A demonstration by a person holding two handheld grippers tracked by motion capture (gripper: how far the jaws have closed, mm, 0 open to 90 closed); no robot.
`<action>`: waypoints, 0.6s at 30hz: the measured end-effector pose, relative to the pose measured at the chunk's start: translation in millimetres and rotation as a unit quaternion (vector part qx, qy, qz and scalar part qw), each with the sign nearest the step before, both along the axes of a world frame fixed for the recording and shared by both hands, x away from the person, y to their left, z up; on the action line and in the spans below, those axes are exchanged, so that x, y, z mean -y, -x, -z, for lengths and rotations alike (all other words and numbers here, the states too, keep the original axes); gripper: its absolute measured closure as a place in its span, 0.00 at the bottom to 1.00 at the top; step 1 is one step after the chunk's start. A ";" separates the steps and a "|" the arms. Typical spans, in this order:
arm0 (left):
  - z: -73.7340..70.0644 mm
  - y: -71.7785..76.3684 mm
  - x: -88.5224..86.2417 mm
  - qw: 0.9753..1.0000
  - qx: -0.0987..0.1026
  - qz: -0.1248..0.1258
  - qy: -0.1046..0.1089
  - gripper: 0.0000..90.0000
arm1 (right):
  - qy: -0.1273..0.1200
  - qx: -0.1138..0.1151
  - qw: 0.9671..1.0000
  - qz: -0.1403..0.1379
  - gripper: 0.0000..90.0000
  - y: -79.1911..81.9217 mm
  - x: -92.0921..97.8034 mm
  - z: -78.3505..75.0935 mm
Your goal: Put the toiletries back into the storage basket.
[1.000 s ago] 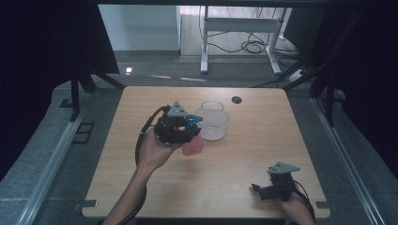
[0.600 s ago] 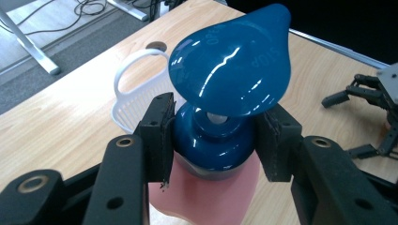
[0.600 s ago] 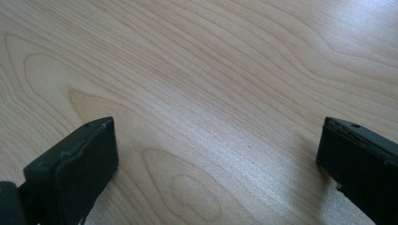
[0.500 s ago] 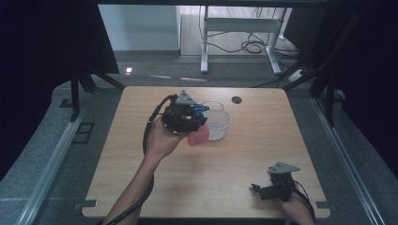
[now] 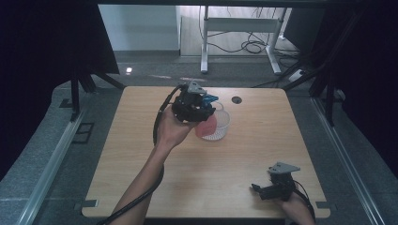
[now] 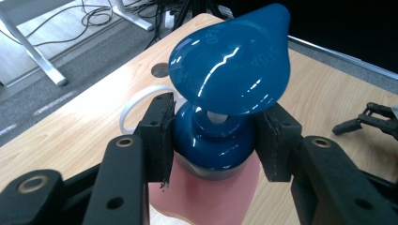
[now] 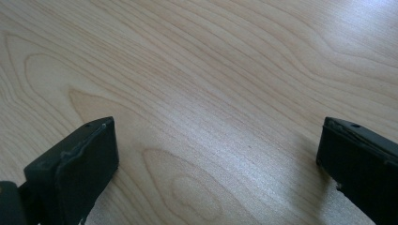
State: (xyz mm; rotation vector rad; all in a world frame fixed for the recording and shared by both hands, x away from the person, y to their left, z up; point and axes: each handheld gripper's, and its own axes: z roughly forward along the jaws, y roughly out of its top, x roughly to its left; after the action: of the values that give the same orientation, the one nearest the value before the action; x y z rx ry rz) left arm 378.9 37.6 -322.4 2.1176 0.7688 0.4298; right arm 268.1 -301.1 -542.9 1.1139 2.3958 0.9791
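Holding: left tool [image 5: 202, 108] clamps the blue pump top of a pink bottle [image 5: 206, 125], jaws pressed on the collar under the broad nozzle head; gripping there probably keeps the soft body from being squeezed.
Bottle place: lifted clear of the counter [image 5: 141, 140], at the near-left rim of the clear bowl [image 5: 220, 125] and partly over it, likely for setting inside or dispensing.
Right tool: right tool [image 5: 274, 185] rests low near the counter's front right, well apart from the bowl, jaws spread wide, holding nothing; seemingly parked.
Change: a second ago the left tool and bottle sat lower and left of the bowl; now they are up against it. Right tool unchanged.
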 end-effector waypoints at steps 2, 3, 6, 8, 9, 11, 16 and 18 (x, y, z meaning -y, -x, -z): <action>-0.4 -3.3 4.0 1.000 0.002 -0.002 -0.002 0.59 | 0.000 0.000 1.000 0.000 0.00 0.0 -0.1 -0.1; -0.5 -5.4 6.3 1.000 0.004 -0.004 -0.004 0.59 | -0.001 -0.001 1.000 0.000 0.00 0.1 -0.1 -0.1; -1.0 -10.9 11.3 1.000 0.003 -0.008 -0.003 0.59 | -0.001 -0.001 1.000 0.000 0.00 0.0 -0.1 -0.1; -1.3 -14.4 13.6 1.000 0.003 -0.009 -0.003 0.59 | -0.001 -0.001 1.000 0.000 0.00 0.0 -0.2 -0.1; -0.9 -16.1 15.5 1.000 0.003 -0.012 0.002 0.59 | -0.001 -0.001 1.000 0.000 0.00 0.0 -0.2 -0.1; -0.3 -19.6 18.5 1.000 0.005 -0.015 0.002 0.59 | -0.001 0.000 1.000 -0.001 0.00 0.0 -0.1 -0.1; 2.9 -27.2 28.1 1.000 0.011 -0.021 0.004 0.59 | 0.000 -0.001 1.000 -0.002 0.00 0.0 -0.2 -0.1; 4.4 -30.1 31.3 1.000 0.012 -0.023 0.004 0.59 | -0.001 -0.002 1.000 -0.001 0.00 0.1 -0.2 -0.3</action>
State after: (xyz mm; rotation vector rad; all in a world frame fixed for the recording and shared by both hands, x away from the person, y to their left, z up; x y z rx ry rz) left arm 409.0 6.3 -326.9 2.0861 0.8058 0.4753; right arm 268.0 -300.9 -542.7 1.1157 2.4007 0.9807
